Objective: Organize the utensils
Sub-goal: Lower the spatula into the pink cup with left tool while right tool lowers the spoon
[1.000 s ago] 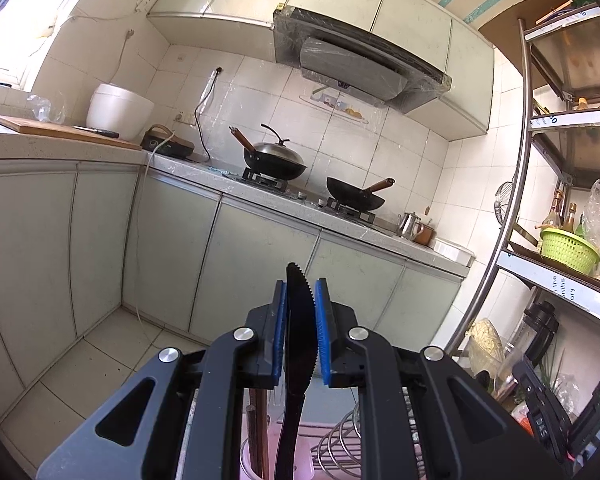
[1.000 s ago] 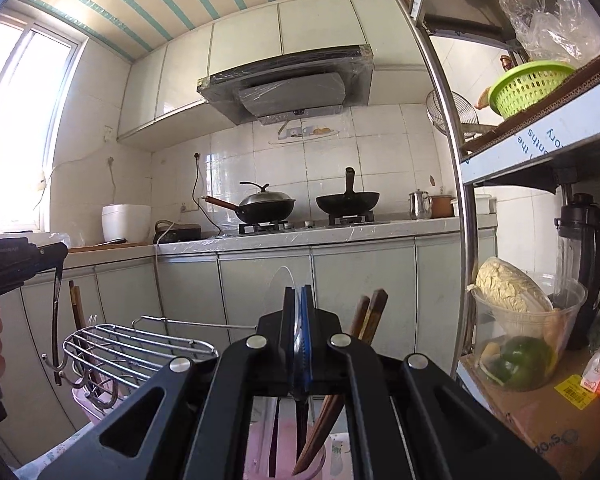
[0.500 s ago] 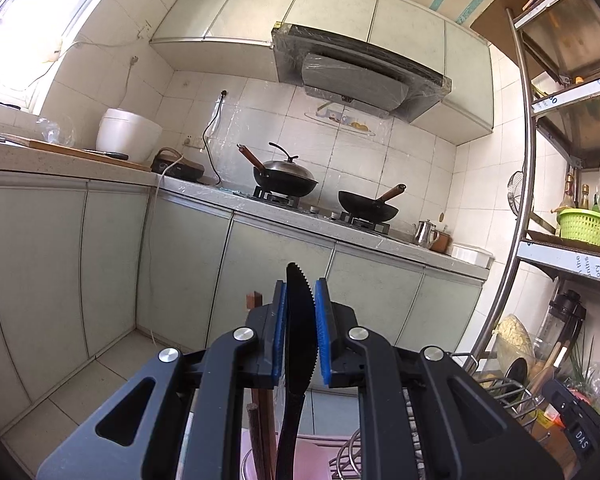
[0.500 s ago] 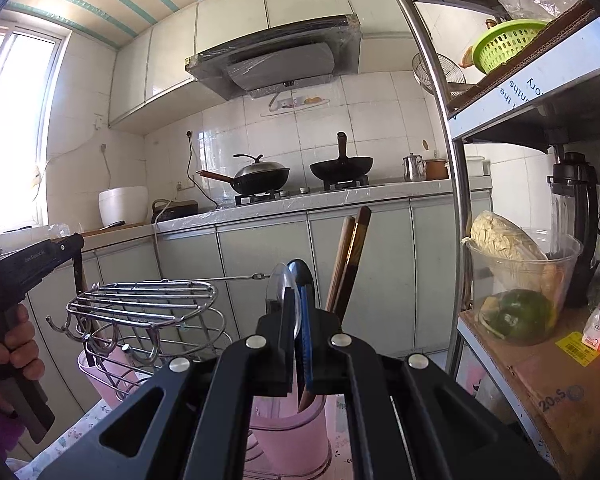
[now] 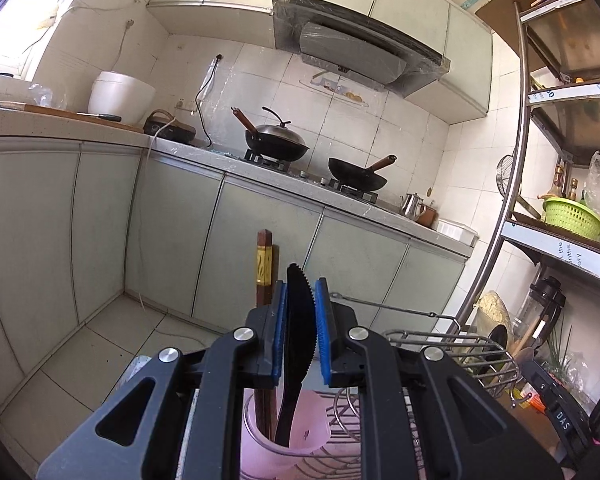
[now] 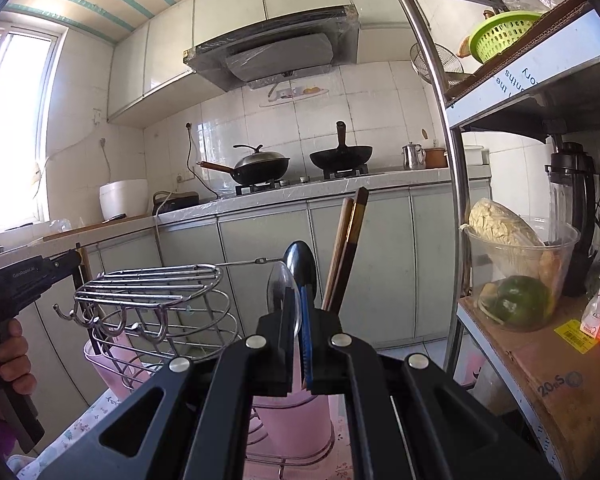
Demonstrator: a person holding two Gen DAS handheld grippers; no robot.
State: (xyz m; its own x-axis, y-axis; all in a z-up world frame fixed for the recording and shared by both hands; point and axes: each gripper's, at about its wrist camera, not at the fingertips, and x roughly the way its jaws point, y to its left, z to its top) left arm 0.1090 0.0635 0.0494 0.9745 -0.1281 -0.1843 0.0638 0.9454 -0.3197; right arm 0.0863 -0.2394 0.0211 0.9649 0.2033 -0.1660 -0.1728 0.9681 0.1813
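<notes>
Kitchen cabinets fill your left view: your left gripper point(image 5: 300, 322) clamps a black serrated knife point(image 5: 298, 332) upright, its handle inside the pink cup point(image 5: 284, 446). Right view: your right gripper point(image 6: 299, 312) pinches a clear spoon point(image 6: 282, 292) above another pink cup point(image 6: 296, 416).

Both grippers are matte black plastic with angular, triangular-cutout arms and round silver screw heads at the pivots. The left gripper point(image 5: 300, 332) has fingers point(image 5: 280, 328) lined with ribbed blue pads; the right gripper point(image 6: 298, 340) shows one blue pad. The left gripper's body bears small white lettering.
</notes>
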